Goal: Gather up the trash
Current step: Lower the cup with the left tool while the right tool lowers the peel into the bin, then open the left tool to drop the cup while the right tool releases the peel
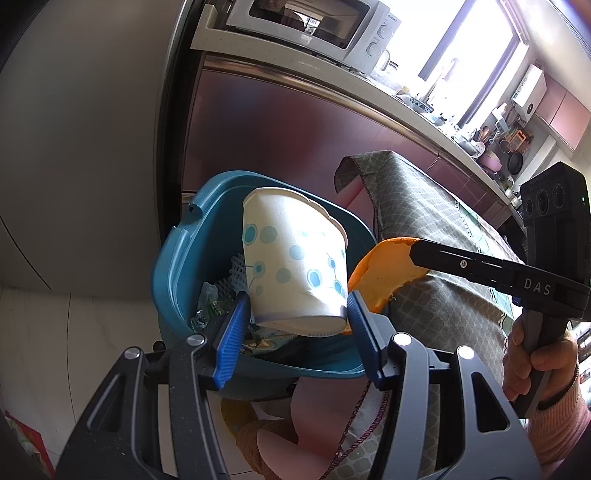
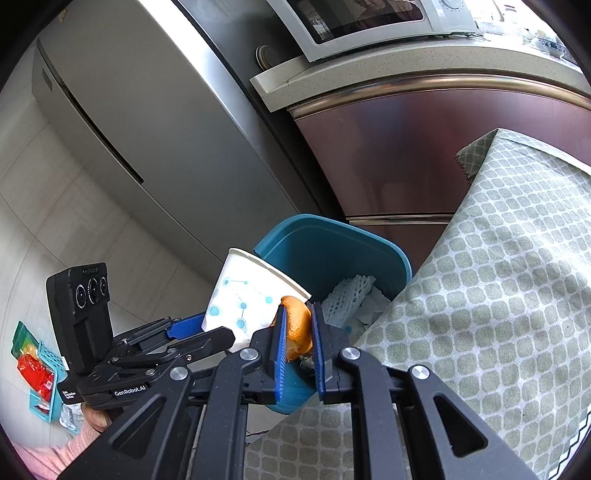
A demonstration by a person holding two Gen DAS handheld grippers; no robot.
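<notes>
A white paper cup with blue dots (image 1: 295, 262) is clamped between the blue pads of my left gripper (image 1: 295, 317), tilted over the teal trash bin (image 1: 173, 266). The bin holds white foam netting (image 1: 236, 275) and wrappers. In the right wrist view the same cup (image 2: 243, 299) hangs over the bin's rim (image 2: 332, 229). My right gripper (image 2: 297, 325) is shut on a piece of orange peel (image 2: 297, 325), just beside the cup at the bin's edge. From the left wrist view the peel (image 1: 380, 273) shows at the tip of the right gripper's finger (image 1: 461, 264).
A table under a green patterned cloth (image 2: 498, 277) stands right of the bin. Behind are a grey fridge (image 2: 147, 129), maroon cabinets (image 1: 295, 122) and a counter with a microwave (image 1: 317, 26). A teal basket with red packets (image 2: 37, 369) lies on the tiled floor.
</notes>
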